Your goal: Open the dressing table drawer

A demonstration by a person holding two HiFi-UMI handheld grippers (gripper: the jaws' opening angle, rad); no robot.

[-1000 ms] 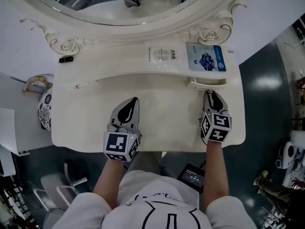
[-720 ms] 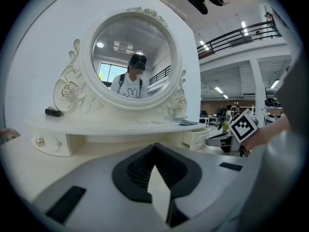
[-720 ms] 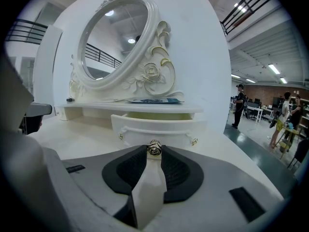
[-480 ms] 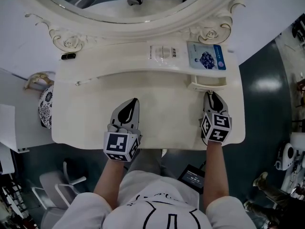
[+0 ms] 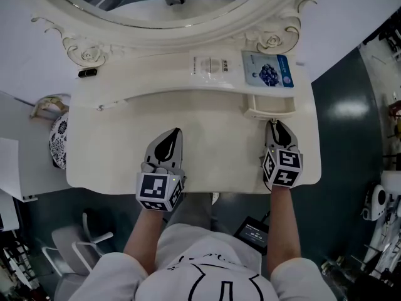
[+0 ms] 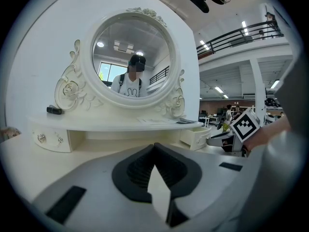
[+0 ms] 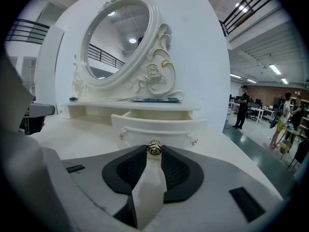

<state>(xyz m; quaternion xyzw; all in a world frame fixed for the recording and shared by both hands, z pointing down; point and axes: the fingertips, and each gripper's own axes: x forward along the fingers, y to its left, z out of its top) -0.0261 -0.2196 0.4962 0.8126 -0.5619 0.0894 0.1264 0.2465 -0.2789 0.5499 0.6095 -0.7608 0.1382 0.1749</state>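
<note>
The cream dressing table [image 5: 125, 162] has a small right drawer [image 5: 270, 107] [image 7: 159, 124] that stands pulled out a little from under the shelf. My right gripper [image 5: 274, 124] [image 7: 154, 152] is shut on the drawer's round metal knob [image 7: 154, 148], with the pads on either side of it. My left gripper [image 5: 170, 135] [image 6: 154, 146] rests on the tabletop left of centre, pointing at the mirror, shut with nothing in it. The left gripper view shows the same drawer [image 6: 195, 138] and the right gripper [image 6: 224, 140] off to its right.
An oval mirror [image 5: 169, 5] in a carved frame rises behind the shelf. On the shelf lie a blue packet [image 5: 269, 73], a white leaflet [image 5: 213, 64] and a small black object [image 5: 88, 73]. A left drawer [image 6: 48, 139] is closed. A patterned item [image 5: 58, 143] sits beside the table's left edge.
</note>
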